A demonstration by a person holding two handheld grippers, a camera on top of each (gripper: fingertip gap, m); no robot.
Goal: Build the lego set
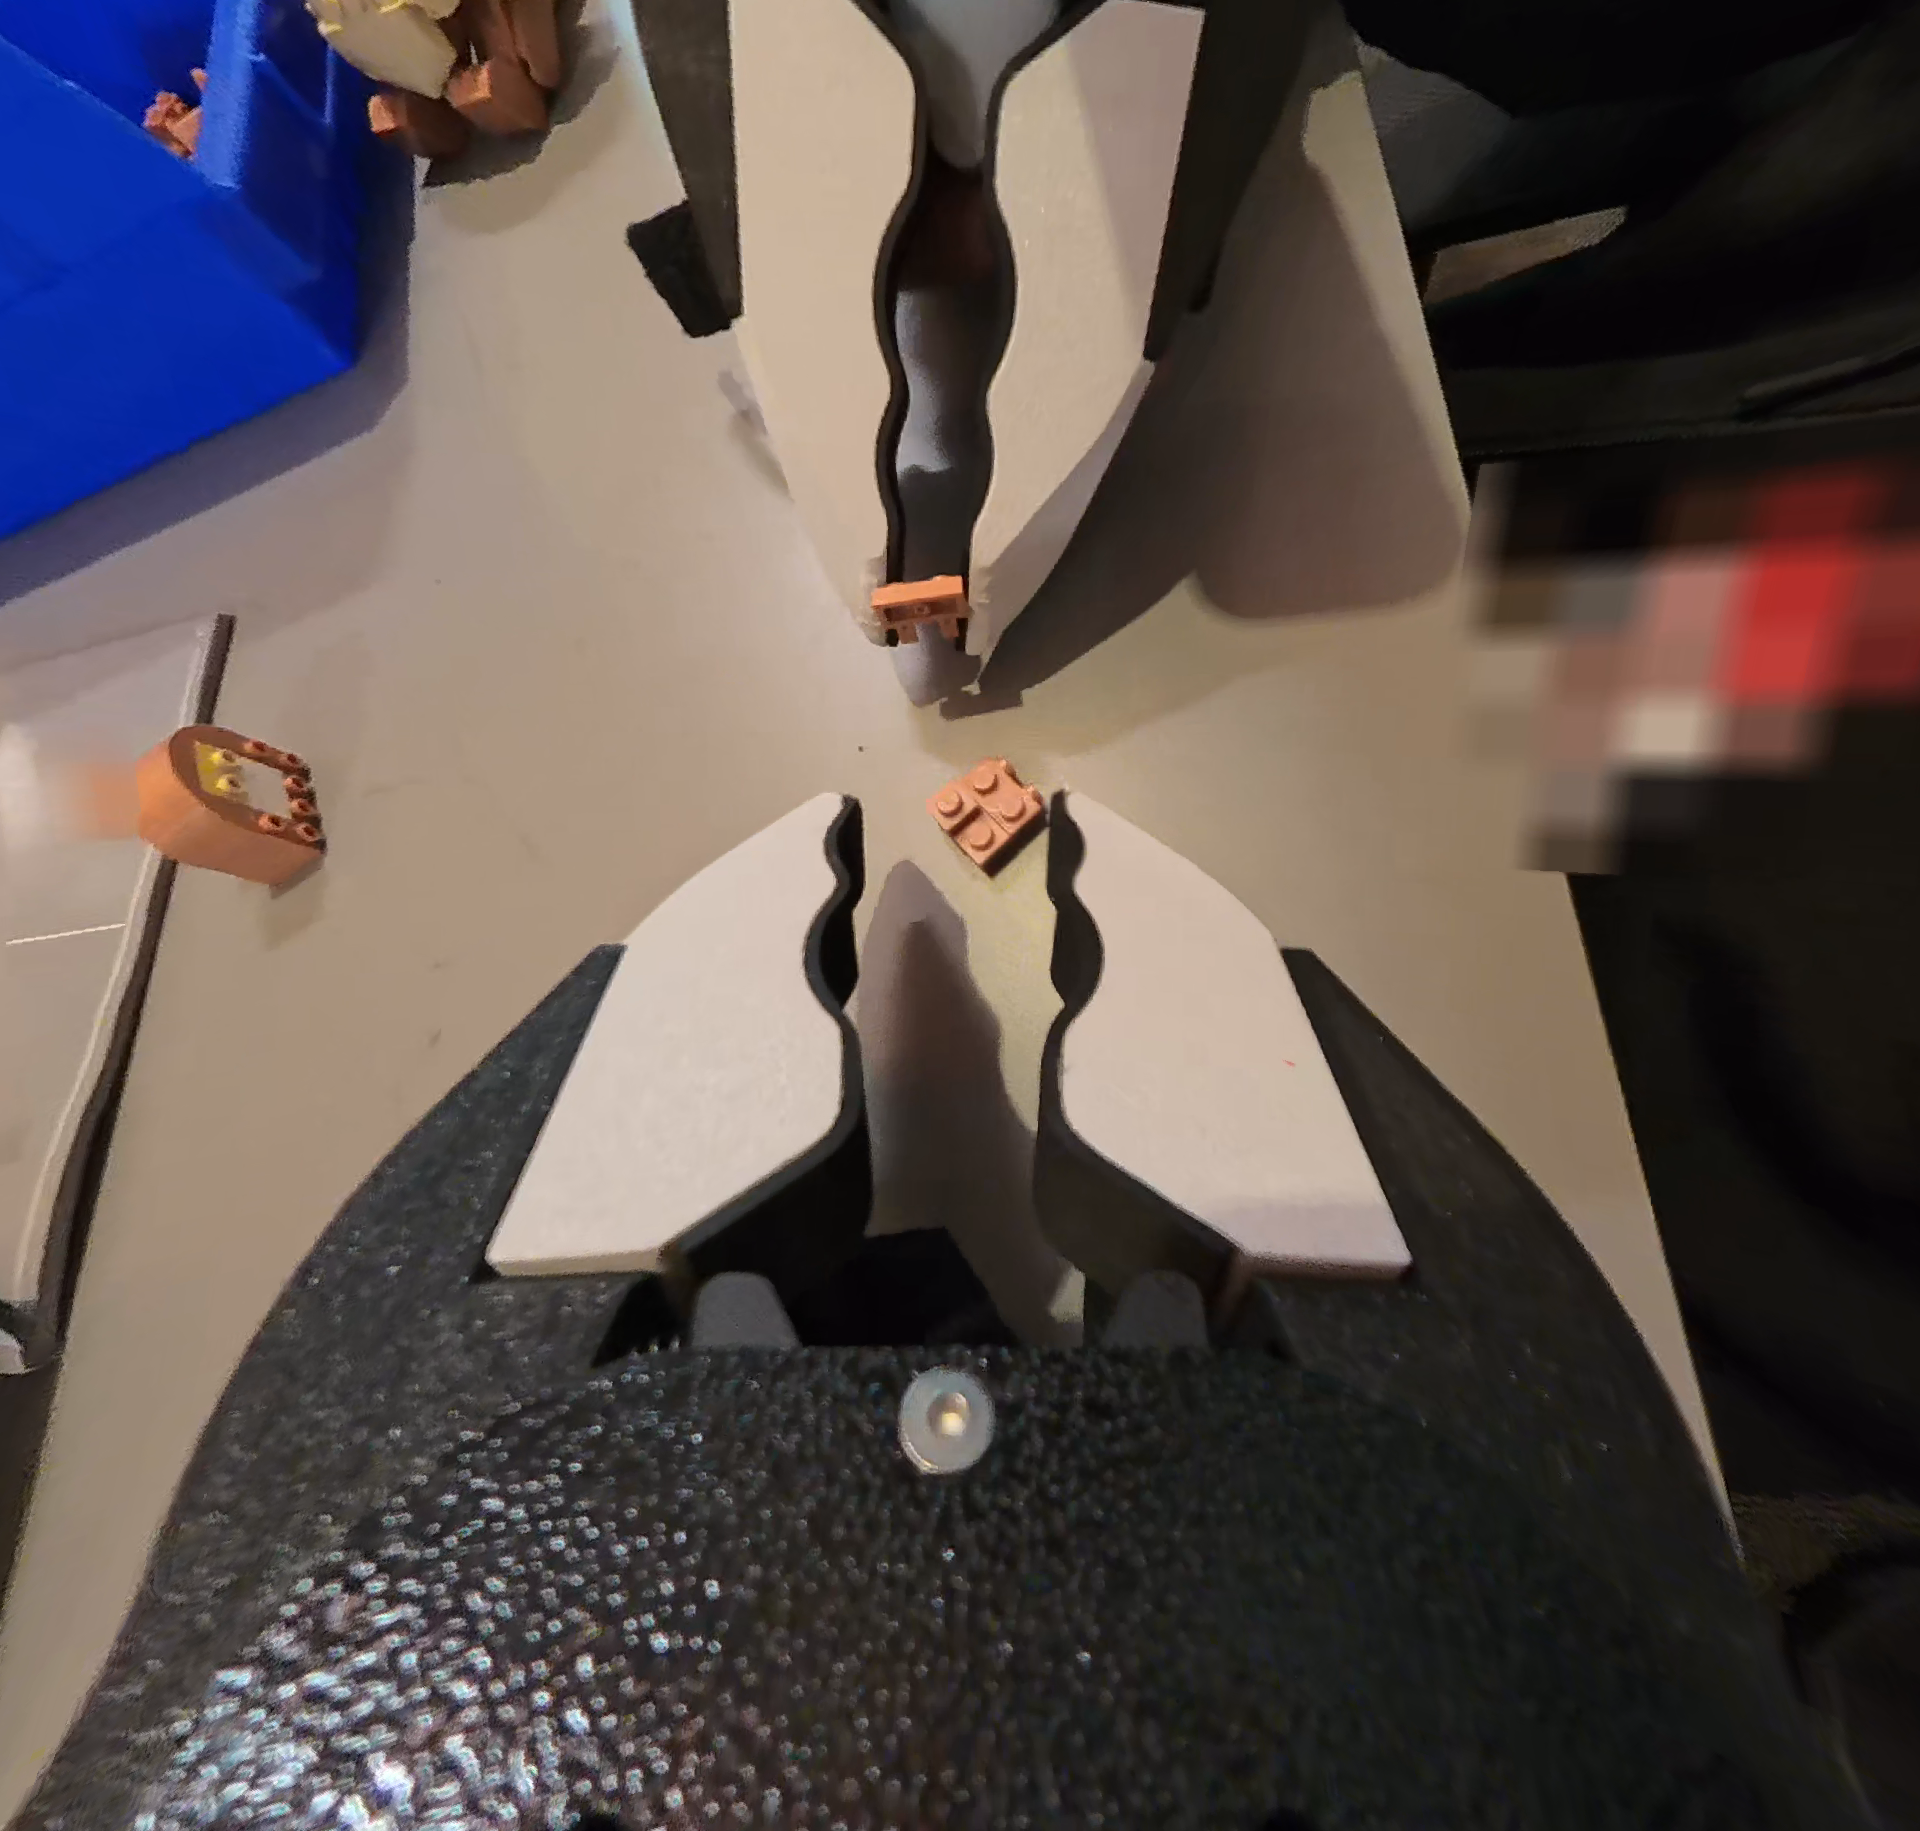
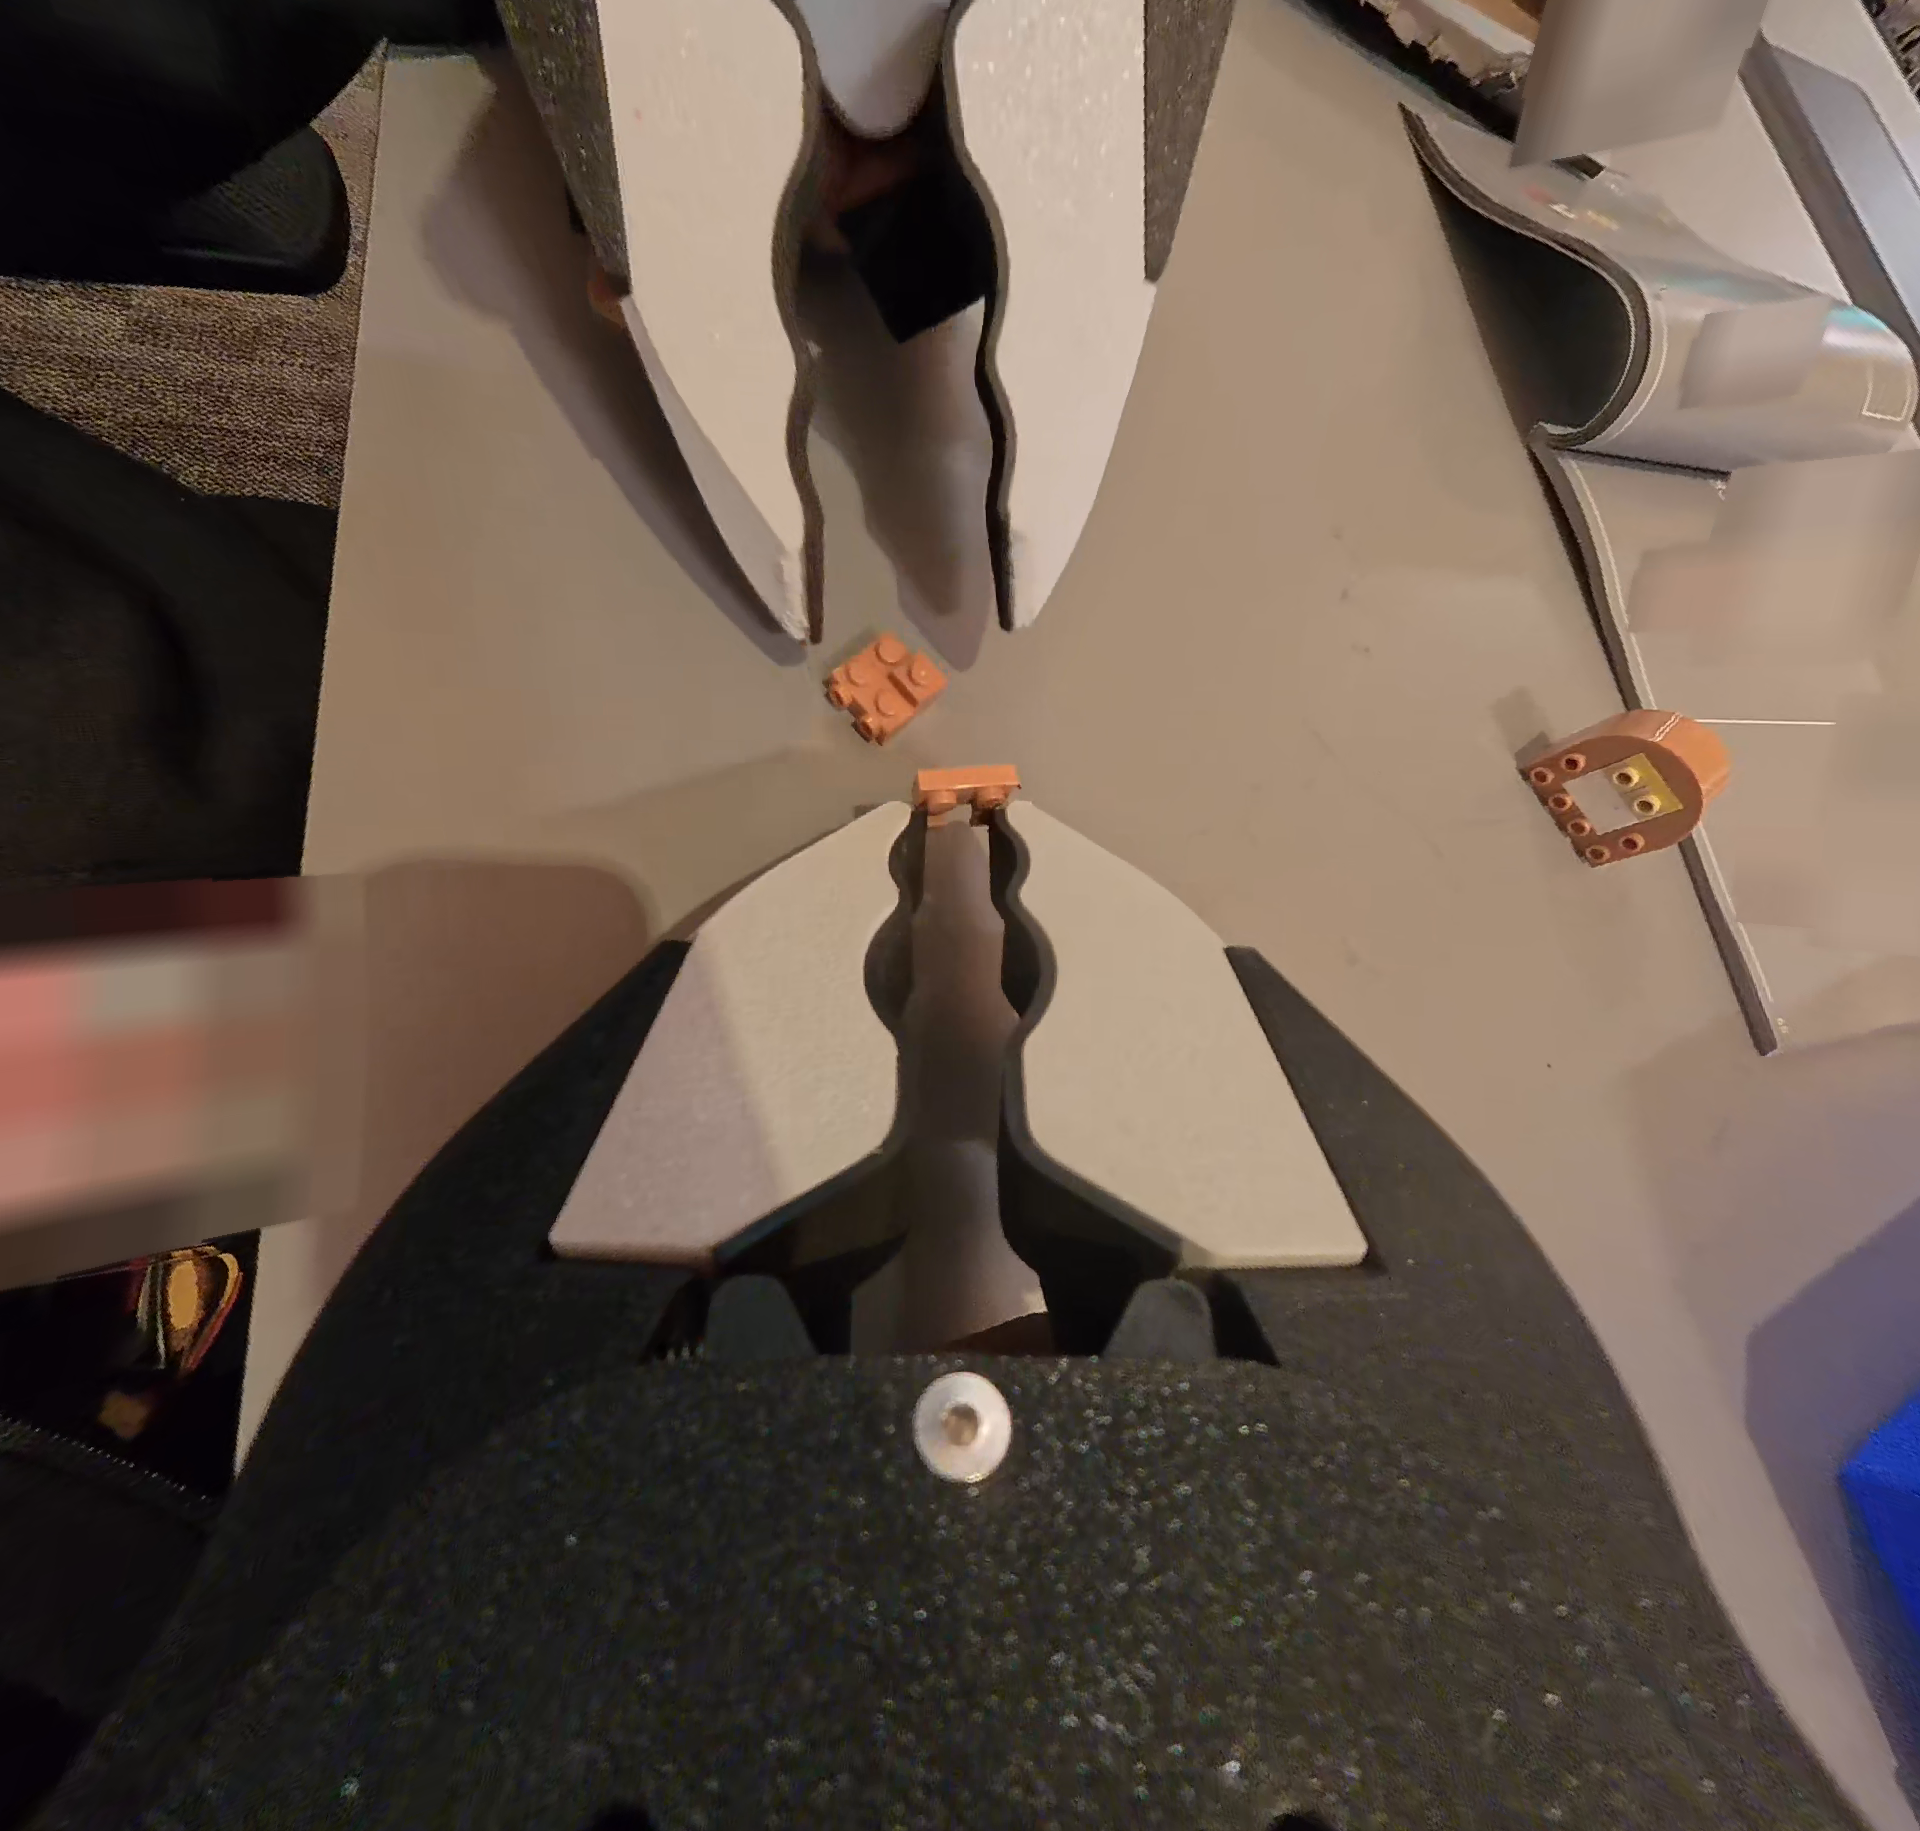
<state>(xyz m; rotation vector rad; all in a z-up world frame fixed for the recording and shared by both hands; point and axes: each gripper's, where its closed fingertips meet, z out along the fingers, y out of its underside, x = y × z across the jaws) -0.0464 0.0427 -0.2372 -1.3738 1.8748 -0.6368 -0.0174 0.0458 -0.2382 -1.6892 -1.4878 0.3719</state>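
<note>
Fingertips of my right gripper [image 2: 964, 813] pinch a small orange-brown plastic brick plate [image 2: 966, 782] by its ends, studs toward me, held just above the grey tabletop [image 2: 1299, 638]. My left gripper [image 1: 954, 817] faces it tip to tip, fingers spread and bare; a square four-stud orange-brown plate [image 1: 987, 815] lies flat between them, beside the right-hand pad, ungripped. An arched brown brick [image 1: 234, 805] sits well apart.

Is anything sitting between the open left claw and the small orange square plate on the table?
Nothing visible. The orange square plate lies bare on the table just ahead of the left claw, close beside its right fingertip.
</note>
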